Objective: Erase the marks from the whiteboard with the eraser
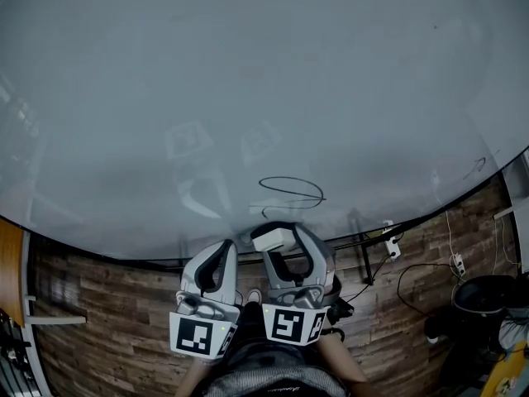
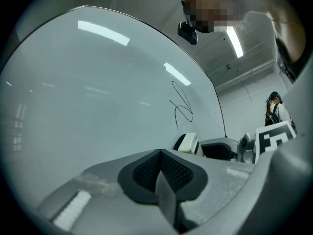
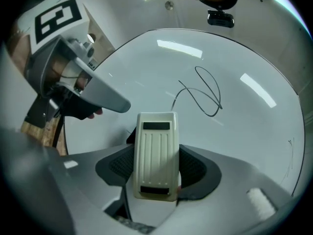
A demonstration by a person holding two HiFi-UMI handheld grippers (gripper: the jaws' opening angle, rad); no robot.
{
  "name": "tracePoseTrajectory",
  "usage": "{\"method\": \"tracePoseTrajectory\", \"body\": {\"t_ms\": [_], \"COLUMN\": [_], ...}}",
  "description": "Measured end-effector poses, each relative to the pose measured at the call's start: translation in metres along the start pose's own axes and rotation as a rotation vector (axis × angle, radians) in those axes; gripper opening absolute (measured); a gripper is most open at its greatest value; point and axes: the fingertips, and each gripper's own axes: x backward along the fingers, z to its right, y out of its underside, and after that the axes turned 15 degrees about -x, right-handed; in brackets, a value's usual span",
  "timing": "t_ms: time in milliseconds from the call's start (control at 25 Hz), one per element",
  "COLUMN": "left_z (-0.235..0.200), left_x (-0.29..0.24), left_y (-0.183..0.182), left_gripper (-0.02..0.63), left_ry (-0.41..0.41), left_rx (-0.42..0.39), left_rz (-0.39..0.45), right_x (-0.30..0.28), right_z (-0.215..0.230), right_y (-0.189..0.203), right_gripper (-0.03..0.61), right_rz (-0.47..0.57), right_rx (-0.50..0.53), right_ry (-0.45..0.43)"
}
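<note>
Head view: big whiteboard (image 1: pixel 248 81) fills most of frame, w/ a black looped scribble (image 1: pixel 291 192) low-centre and a small faint mark (image 1: pixel 475 168) far right near the edge. Both grippers sit side by side just below the scribble, over wood-pattern floor (image 1: pixel 107 304). Left gripper (image 1: pixel 225 251) is pinched together w/ nothing in it; right gripper (image 1: pixel 288 235) grips a cream eraser (image 1: pixel 271 238), which sits near the board's lower edge, just under the scribble, apart from it. Cables (image 1: pixel 413 275) run across the floor at right. Left gripper view: left gripper (image 2: pixel 159 169) has black textured pads (image 2: pixel 146 170) pressed flat against each other, nothing between them. Whiteboard (image 2: pixel 78 106) spreads ahead, scribble (image 2: pixel 182 106) up-right. Eraser (image 2: pixel 188 143) and right gripper (image 2: pixel 203 147) show beside it at right, w/ the marker cube (image 2: pixel 274 137) further right. A person (image 2: pixel 274 112) stands in the bkgd; ceiling light (image 2: pixel 234 40) above. Right gripper view: right gripper (image 3: pixel 156 173) is clamped on the eraser (image 3: pixel 156 146), ribbed cream back facing the cam, long axis pointing along the jaws toward the board, pads on both long sides. Whiteboard (image 3: pixel 234 131) lies beyond, scribble (image 3: pixel 203 97) up-right of the eraser's tip, not touching it. Small mark (image 3: pixel 291 143) near the right edge. Left gripper (image 3: pixel 120 104) reaches in from the left, its marker cube (image 3: pixel 58 14) top left.
</note>
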Motion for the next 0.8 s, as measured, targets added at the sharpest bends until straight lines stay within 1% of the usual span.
{"method": "tracePoseTrajectory", "body": {"t_ms": [200, 440, 520, 640, 720, 800], "left_z": [0.004, 0.023, 0.021, 0.017, 0.017, 0.017], "left_x": [0.004, 0.008, 0.010, 0.013, 0.012, 0.012], "left_y": [0.007, 0.001, 0.001, 0.000, -0.003, -0.005], "left_gripper": [-0.002, -0.002, -0.002, -0.002, -0.002, -0.002], "left_ry": [-0.022, -0.044, -0.049, -0.058, -0.064, -0.066], "left_rx": [0.007, -0.002, 0.001, 0.002, 0.000, -0.004], "left_rz": [-0.020, -0.031, -0.031, -0.023, -0.015, -0.008], "right_x": [0.002, 0.015, 0.014, 0.013, 0.013, 0.016], "right_z": [-0.004, 0.007, 0.006, 0.008, 0.011, 0.015], "right_y": [0.026, 0.028, 0.018, -0.011, -0.022, -0.033], "right_gripper": [0.261, 0.261, 0.261, 0.261, 0.262, 0.261], "right_rz": [-0.046, -0.068, -0.045, 0.017, 0.028, 0.057], "right_rx": [-0.023, -0.055, -0.061, -0.052, -0.090, -0.093], "right_ry": [-0.035, -0.058, -0.061, -0.056, -0.067, -0.063]}}
